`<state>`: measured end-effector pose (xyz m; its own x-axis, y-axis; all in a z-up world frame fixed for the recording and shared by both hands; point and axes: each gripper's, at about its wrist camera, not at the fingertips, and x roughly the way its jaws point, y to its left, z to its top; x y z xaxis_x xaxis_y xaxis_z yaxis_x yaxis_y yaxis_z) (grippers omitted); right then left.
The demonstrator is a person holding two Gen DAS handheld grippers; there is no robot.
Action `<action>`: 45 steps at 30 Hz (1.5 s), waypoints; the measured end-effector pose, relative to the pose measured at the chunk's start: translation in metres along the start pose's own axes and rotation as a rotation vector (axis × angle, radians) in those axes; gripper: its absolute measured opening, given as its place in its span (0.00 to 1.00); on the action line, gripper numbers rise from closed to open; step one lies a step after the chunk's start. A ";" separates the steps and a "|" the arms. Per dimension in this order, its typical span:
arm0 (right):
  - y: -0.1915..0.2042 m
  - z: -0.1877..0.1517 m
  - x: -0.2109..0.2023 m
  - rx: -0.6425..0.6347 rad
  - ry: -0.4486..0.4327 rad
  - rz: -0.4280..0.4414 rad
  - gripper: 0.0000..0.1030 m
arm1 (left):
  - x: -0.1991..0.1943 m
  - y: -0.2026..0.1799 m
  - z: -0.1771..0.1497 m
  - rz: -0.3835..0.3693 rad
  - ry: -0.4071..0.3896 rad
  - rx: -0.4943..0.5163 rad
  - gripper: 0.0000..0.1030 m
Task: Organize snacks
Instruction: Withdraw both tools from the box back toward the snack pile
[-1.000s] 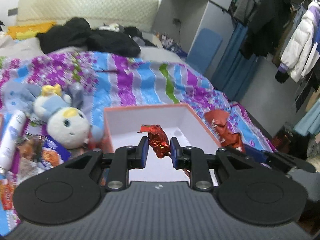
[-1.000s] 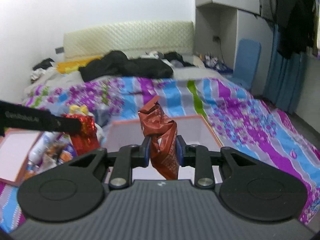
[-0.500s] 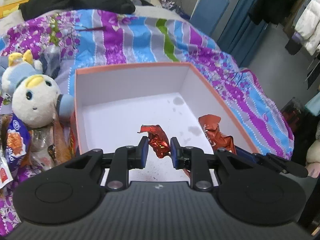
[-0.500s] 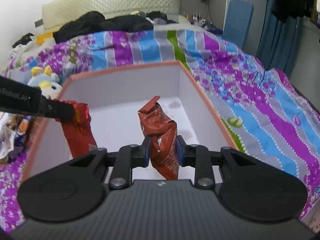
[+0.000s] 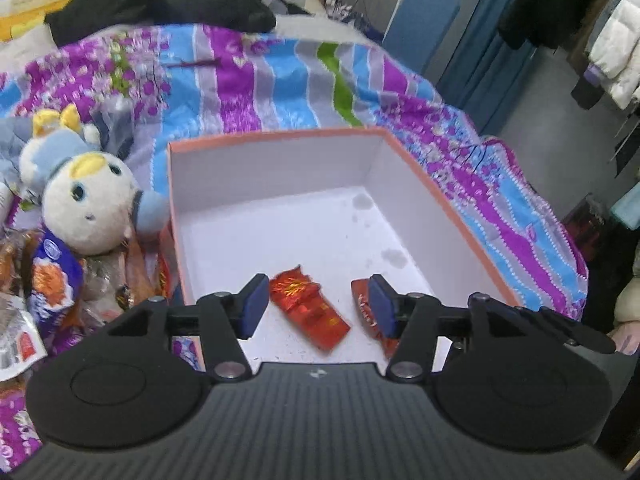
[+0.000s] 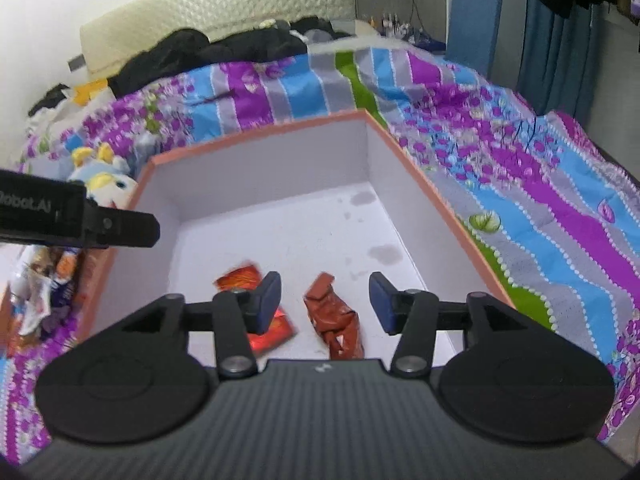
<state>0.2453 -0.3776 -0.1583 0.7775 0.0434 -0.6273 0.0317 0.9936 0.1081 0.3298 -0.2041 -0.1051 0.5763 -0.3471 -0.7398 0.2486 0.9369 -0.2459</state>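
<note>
An orange-rimmed box (image 5: 276,136) with a white inside sits on the bedspread; it also shows in the right wrist view (image 6: 256,136). A shiny red foil packet (image 5: 308,312) lies on its floor below my open left gripper (image 5: 318,306). A crumpled brown-red packet (image 6: 334,320) lies on the floor below my open right gripper (image 6: 326,302); its edge shows in the left wrist view (image 5: 362,300). The red packet also shows in the right wrist view (image 6: 240,278), partly behind a finger. Both grippers are empty above the box.
A plush penguin (image 5: 86,196) and a heap of snack packets (image 5: 48,284) lie left of the box. Black clothes (image 5: 160,4) are piled at the head of the bed. The left gripper's body (image 6: 72,216) reaches in at the left of the right wrist view.
Both grippers have opened and let their packets fall to the box floor. Both had carried them over and down into the box before that.
</note>
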 end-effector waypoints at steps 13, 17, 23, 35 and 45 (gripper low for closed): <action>0.049 0.031 -0.090 -0.026 -0.177 0.078 0.50 | -0.142 0.018 -0.005 -0.005 -0.200 -0.009 0.64; 0.066 0.033 -0.111 -0.034 -0.216 0.114 0.50 | -0.178 0.033 -0.015 0.015 -0.246 -0.019 0.64; 0.091 0.029 -0.132 -0.062 -0.249 0.162 0.50 | -0.213 0.054 -0.035 0.057 -0.286 -0.043 0.64; 0.128 -0.004 -0.143 -0.095 -0.241 0.255 0.50 | -0.245 0.085 -0.083 0.124 -0.315 -0.076 0.65; 0.144 -0.040 -0.148 -0.111 -0.247 0.269 0.50 | -0.241 0.112 -0.127 0.145 -0.301 -0.120 0.66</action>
<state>0.1096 -0.2371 -0.0806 0.8771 0.2917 -0.3816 -0.2522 0.9558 0.1510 0.1200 -0.0101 -0.0336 0.8069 -0.1906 -0.5591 0.0650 0.9694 -0.2368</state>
